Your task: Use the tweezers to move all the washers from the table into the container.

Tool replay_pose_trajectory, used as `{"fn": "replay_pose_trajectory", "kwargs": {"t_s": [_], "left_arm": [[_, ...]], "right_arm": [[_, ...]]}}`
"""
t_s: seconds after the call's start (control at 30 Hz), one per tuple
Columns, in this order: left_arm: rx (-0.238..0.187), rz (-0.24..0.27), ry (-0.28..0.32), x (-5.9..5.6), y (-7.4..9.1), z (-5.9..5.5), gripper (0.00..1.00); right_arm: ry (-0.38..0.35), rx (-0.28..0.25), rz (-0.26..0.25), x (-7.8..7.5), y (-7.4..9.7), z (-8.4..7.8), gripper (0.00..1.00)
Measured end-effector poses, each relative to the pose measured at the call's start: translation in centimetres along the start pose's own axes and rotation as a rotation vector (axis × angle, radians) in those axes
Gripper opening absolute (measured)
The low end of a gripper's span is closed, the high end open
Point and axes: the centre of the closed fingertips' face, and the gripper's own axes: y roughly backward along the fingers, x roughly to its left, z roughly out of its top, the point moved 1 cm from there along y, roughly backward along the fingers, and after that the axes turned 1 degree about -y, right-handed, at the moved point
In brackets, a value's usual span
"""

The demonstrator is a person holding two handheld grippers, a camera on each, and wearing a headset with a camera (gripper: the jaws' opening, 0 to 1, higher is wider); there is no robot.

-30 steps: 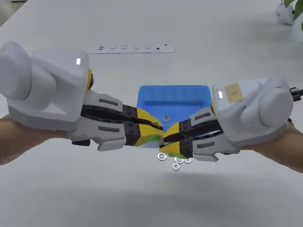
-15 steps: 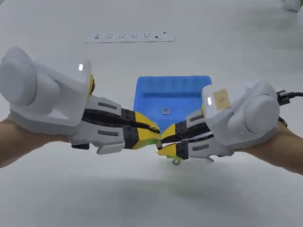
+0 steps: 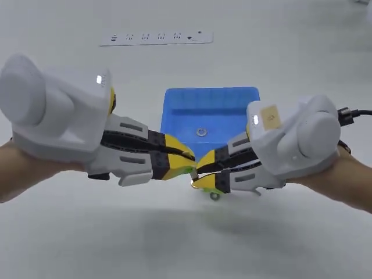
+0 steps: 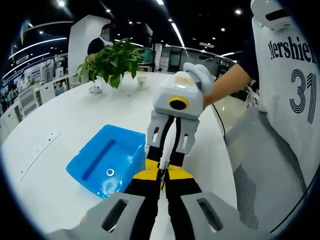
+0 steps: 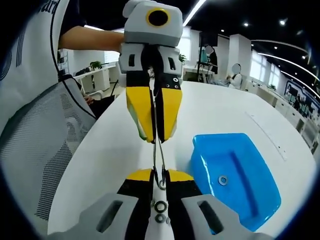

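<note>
The pair has eased down over the pile: left gripper (image 3: 190, 164) and right gripper (image 3: 199, 174), nose to nose, both clamp the tweezers (image 5: 160, 180). Loose washers (image 5: 160, 206) lie just under the right tips, one washer (image 3: 201, 132) already in the container (image 3: 174, 110) beyond; a pick looks close
</note>
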Motion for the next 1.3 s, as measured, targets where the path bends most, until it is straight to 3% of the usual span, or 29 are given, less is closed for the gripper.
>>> {"fn": "replay_pose_trajectory", "kwargs": {"t_s": [0.3, 1.0, 1.17, 1.23, 1.3], "left_arm": [[0.014, -0.006, 0.01, -0.1, -0.3, -0.6, 0.07], [0.021, -0.007, 0.024, -0.2, -0.3, -0.4, 0.07], [0.014, -0.011, 0.034, -0.5, 0.4, 0.6, 0.07], [-0.01, -0.021, 0.056, -0.8, 0.7, 1.6, 0.07], [-0.014, -0.012, 0.039, -0.8, 0.9, 2.1, 0.07]], "right_arm": [[-0.012, 0.008, 0.016, 0.2, -0.5, -0.4, 0.1], [-0.034, 0.022, 0.006, 0.4, -0.5, -0.4, 0.09], [-0.056, -0.007, 0.001, 0.8, 0.1, 0.7, 0.09], [-0.074, -0.038, 0.007, 1.0, 0.6, 1.5, 0.09], [-0.062, -0.035, -0.006, 0.8, 1.1, 1.9, 0.09]]}}
